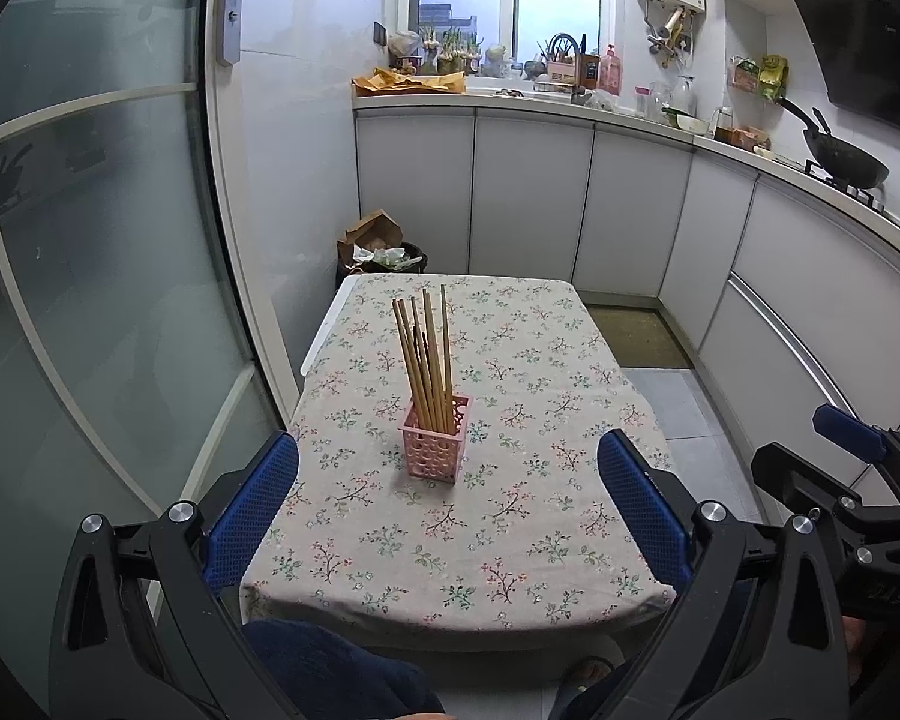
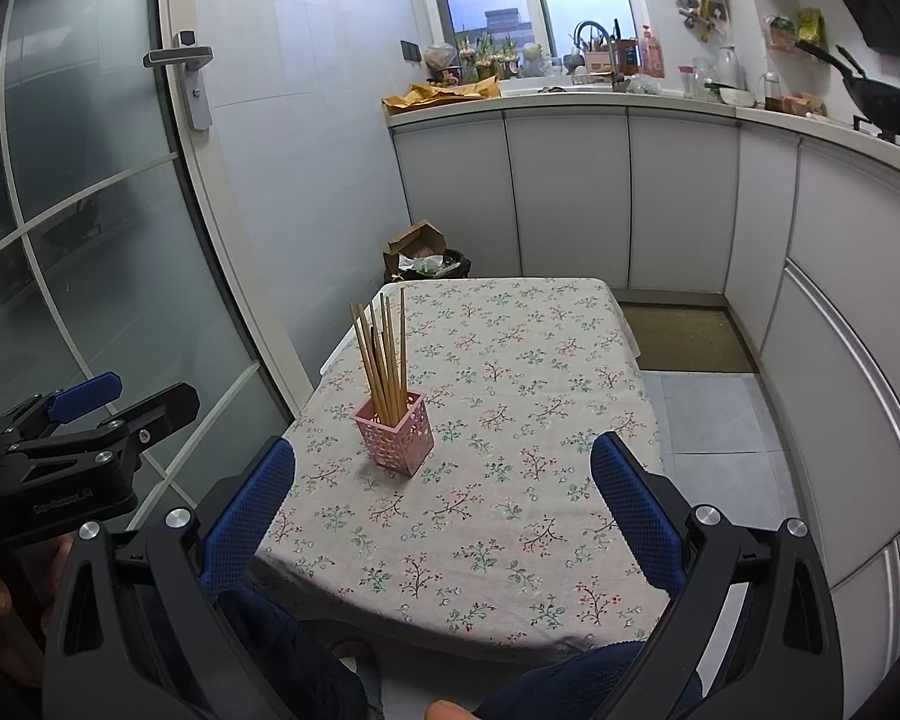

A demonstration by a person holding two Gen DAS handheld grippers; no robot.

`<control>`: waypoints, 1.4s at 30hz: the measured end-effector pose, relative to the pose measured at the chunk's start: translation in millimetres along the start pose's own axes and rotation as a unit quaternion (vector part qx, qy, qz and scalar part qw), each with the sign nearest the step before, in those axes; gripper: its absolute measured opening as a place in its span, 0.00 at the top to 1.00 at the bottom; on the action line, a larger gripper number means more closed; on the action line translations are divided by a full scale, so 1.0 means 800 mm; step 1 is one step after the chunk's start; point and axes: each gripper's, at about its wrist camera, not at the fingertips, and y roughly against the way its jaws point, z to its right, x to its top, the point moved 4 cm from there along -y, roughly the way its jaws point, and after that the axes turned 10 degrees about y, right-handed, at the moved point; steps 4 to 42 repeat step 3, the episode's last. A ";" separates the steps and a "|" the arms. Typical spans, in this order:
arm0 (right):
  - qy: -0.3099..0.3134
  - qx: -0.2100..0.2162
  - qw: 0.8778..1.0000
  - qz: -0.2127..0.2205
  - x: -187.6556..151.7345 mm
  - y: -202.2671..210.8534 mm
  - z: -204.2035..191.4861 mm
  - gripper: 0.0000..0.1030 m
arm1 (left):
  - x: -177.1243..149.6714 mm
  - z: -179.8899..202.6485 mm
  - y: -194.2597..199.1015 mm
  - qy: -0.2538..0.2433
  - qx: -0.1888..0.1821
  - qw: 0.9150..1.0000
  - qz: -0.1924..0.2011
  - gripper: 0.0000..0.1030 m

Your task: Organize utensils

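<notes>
A small table (image 1: 570, 588) covered with a flowered cloth stands in a narrow kitchen. On it sits a pink basket (image 1: 434, 439), pierced with round holes, placed nearer the table's left edge than its right and roughly midway between the near and far edges. A bunch of wooden chopsticks (image 1: 427, 354) stands upright in the basket, fanning out a little at the top; the exact count is hard to make out where they overlap.

The left gripper (image 1: 448, 501) is held above the near edge of the table, its blue-padded fingers (image 1: 252, 510) spread wide apart with nothing between them. The right gripper (image 2: 442, 501) hangs over the near edge too, likewise spread wide and holding nothing. Both are well apart from the basket.

The person's knees in dark trousers (image 1: 330, 666) show below the near edge. Beyond the far edge a bin (image 1: 384, 258) stuffed with paper stands by the white cabinets (image 1: 528, 198).
</notes>
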 end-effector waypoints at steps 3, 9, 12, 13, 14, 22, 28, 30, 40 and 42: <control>-0.002 -0.001 1.000 0.001 -0.001 0.000 0.001 0.07 | 0.000 0.001 -0.002 -0.001 -0.001 1.000 -0.004 0.07; -0.002 -0.001 1.000 0.001 -0.001 0.000 0.001 0.07 | 0.000 0.001 -0.002 -0.001 -0.001 1.000 -0.004 0.07; -0.002 -0.001 1.000 0.001 -0.001 0.000 0.001 0.07 | 0.000 0.001 -0.002 -0.001 -0.001 1.000 -0.004 0.07; -0.002 -0.001 1.000 0.001 -0.001 0.000 0.001 0.07 | 0.000 0.001 -0.002 -0.001 -0.001 1.000 -0.004 0.07; -0.002 -0.001 1.000 0.001 -0.001 0.000 0.001 0.07 | 0.000 0.001 -0.002 -0.001 -0.001 1.000 -0.004 0.07; -0.002 -0.001 1.000 0.001 -0.001 0.000 0.001 0.07 | 0.000 0.001 -0.002 -0.001 -0.001 1.000 -0.004 0.07; -0.002 -0.001 1.000 0.001 -0.001 0.000 0.001 0.07 | 0.000 0.001 -0.002 -0.001 -0.001 1.000 -0.004 0.07; -0.002 -0.001 1.000 0.001 -0.001 0.000 0.001 0.07 | 0.000 0.001 -0.002 -0.001 -0.001 1.000 -0.004 0.07; -0.002 -0.001 1.000 0.001 -0.001 0.000 0.001 0.07 | 0.000 0.001 -0.002 -0.001 -0.001 1.000 -0.004 0.07; -0.002 -0.001 1.000 0.001 -0.001 0.000 0.001 0.07 | 0.000 0.001 -0.002 -0.001 -0.001 1.000 -0.004 0.07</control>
